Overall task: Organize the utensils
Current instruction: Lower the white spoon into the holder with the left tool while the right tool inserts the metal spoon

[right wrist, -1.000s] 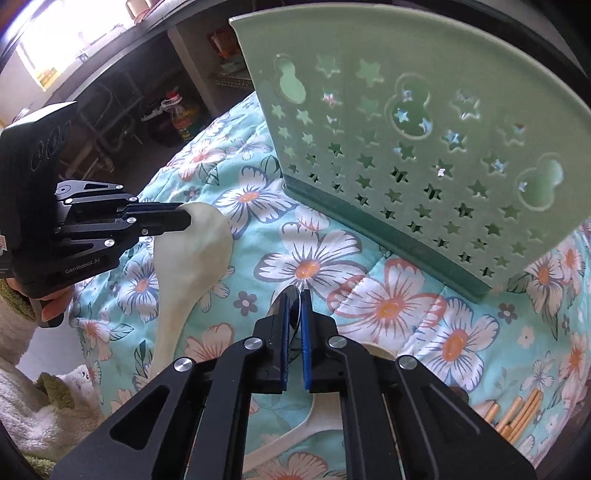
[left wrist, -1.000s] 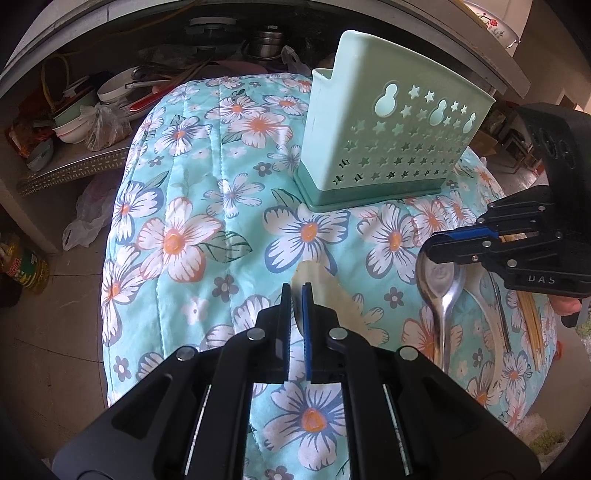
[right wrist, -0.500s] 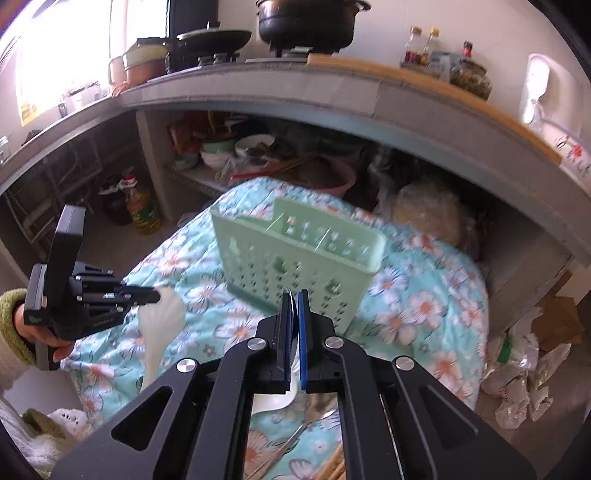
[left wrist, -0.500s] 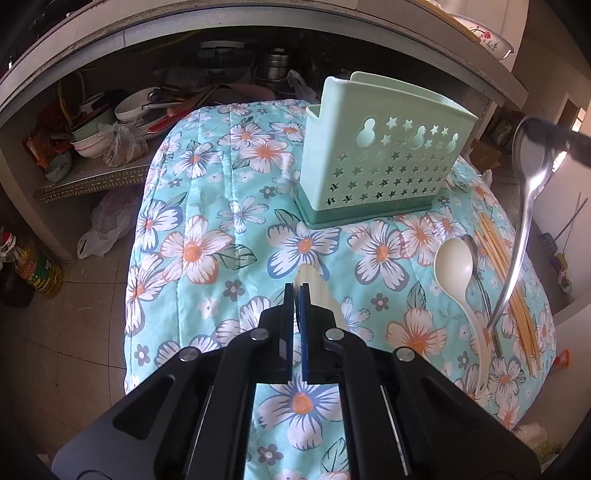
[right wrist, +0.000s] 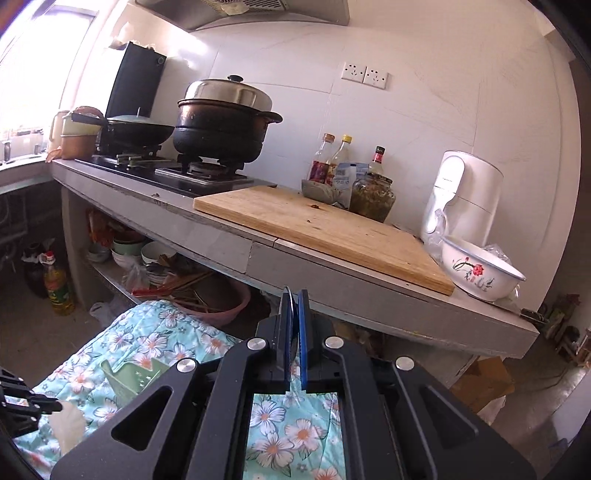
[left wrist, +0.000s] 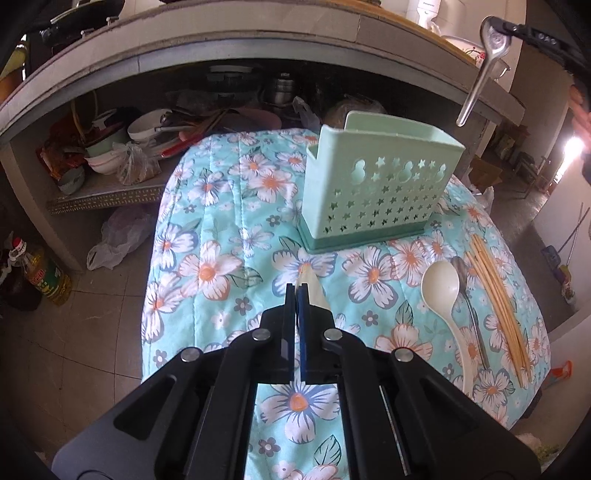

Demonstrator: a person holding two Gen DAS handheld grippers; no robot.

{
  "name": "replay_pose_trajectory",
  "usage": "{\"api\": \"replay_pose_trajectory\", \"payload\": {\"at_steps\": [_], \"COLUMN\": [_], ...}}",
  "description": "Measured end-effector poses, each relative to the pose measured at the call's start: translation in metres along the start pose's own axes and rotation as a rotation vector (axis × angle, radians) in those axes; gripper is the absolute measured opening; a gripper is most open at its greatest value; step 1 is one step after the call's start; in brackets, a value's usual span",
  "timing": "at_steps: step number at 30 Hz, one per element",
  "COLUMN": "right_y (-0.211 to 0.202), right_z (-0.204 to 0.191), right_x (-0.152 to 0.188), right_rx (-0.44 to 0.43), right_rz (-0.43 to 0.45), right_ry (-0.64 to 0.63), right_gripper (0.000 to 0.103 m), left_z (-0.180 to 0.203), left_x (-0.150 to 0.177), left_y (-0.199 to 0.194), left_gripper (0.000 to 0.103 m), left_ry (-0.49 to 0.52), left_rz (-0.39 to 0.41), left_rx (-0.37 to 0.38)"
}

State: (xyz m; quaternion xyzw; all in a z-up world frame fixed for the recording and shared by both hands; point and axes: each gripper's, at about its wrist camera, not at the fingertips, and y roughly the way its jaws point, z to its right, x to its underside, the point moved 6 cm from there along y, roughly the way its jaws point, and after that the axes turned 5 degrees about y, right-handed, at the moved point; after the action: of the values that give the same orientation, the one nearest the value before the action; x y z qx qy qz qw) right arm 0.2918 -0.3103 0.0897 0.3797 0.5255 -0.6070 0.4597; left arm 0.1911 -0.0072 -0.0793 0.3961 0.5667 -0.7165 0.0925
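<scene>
A mint green utensil holder (left wrist: 380, 188) stands on the floral cloth (left wrist: 221, 236); it also shows in the right wrist view (right wrist: 129, 374). My left gripper (left wrist: 296, 291) is shut on a cream plastic spoon (left wrist: 314, 291), held low over the cloth in front of the holder. My right gripper (left wrist: 517, 29) is shut on a metal spoon (left wrist: 480, 70) that hangs high above the holder's right end. In the right wrist view the right gripper (right wrist: 294, 299) shows only the spoon's thin edge between its pads. The left gripper with its cream spoon (right wrist: 66, 424) shows there too.
On the cloth at the right lie a cream ladle (left wrist: 443, 291), a metal spoon (left wrist: 469, 314) and several wooden chopsticks (left wrist: 498, 306). Behind stands a concrete counter (right wrist: 332, 280) with a cutting board (right wrist: 325, 225), pots and a bowl (right wrist: 480, 273). A shelf of dishes (left wrist: 122, 147) is below it.
My right gripper has lifted the metal spoon from the cloth to high above the holder. My left gripper has risen and drawn back a little with the cream spoon.
</scene>
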Motion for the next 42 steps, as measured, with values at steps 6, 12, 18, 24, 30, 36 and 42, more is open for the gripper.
{"api": "replay_pose_trajectory", "payload": {"at_steps": [6, 12, 18, 24, 30, 36, 42], "right_y": [0.043, 0.069, 0.075, 0.075, 0.071, 0.068, 0.068], "right_z": [-0.015, -0.030, -0.037, -0.048, -0.056, -0.054, -0.056], "right_x": [0.016, 0.045, 0.071, 0.098, 0.120, 0.119, 0.118], "right_rx": [0.004, -0.005, -0.053, -0.145, -0.186, -0.217, -0.231], "right_rz": [-0.016, -0.054, -0.089, -0.157, -0.188, -0.199, -0.200], "right_ry": [-0.090, -0.133, -0.128, -0.109, -0.106, -0.063, -0.054], "right_gripper": [0.003, 0.003, 0.003, 0.004, 0.004, 0.004, 0.005], "left_z": [-0.011, -0.027, -0.027, -0.020, -0.017, -0.008, -0.005], "left_x": [-0.046, -0.119, -0.181, -0.209, -0.214, -0.210, -0.194], "left_y": [-0.039, -0.086, -0.111, -0.083, -0.040, -0.005, 0.029], "left_gripper": [0.001, 0.001, 0.001, 0.001, 0.001, 0.001, 0.001], "left_ry": [-0.006, -0.047, -0.077, -0.090, -0.092, -0.021, 0.012], "left_rz": [0.124, 0.323, 0.473, 0.478, 0.448, 0.416, 0.390], "left_rx": [-0.044, -0.090, -0.094, -0.087, -0.128, -0.189, -0.230]}}
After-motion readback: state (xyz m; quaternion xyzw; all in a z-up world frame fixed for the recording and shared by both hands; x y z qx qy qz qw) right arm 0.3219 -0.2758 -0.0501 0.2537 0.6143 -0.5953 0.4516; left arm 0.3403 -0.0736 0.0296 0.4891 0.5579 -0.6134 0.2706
